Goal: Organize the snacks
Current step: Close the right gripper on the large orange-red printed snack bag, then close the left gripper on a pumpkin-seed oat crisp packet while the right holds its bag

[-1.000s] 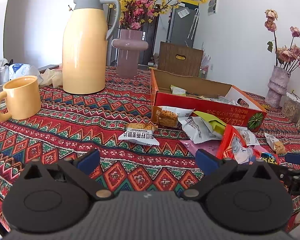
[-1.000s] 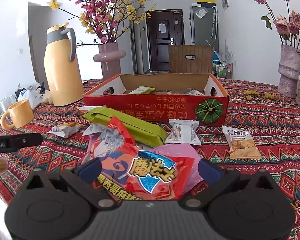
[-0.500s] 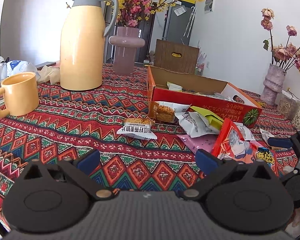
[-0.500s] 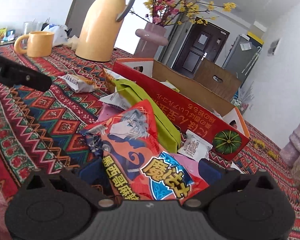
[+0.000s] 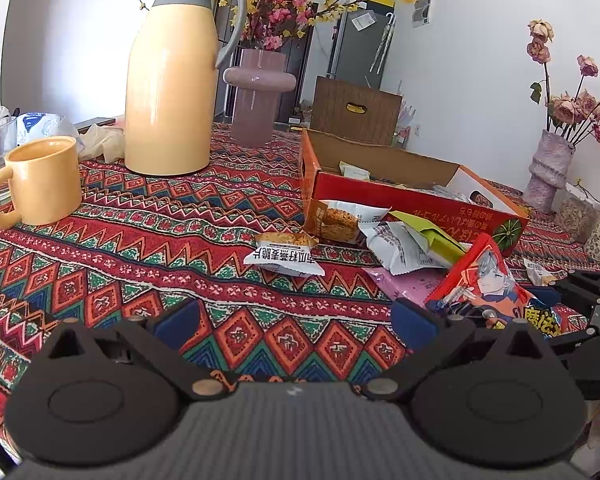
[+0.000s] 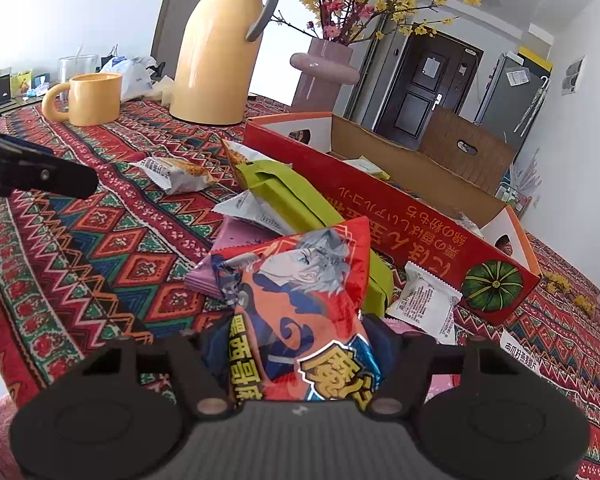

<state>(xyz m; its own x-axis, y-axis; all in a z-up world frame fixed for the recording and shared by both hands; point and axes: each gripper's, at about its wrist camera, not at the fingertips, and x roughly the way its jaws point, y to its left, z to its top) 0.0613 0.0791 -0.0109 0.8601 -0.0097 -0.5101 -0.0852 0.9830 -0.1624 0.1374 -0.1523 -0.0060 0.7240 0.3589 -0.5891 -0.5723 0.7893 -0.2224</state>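
The right hand-held gripper (image 6: 296,344) has just closed onto the red snack bag (image 6: 300,304) — glossy, crinkled, anime-printed.

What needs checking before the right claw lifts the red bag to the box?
1. Right claw closed on red bag, jaws just closing: ok.
2. Grip firmness: cannot tell.
3. Bag overlaps green pack and pink pack, may drag them: not ok.
4. Box open, room inside: ok.
5. Left claw open, empty, off to the side: ok.
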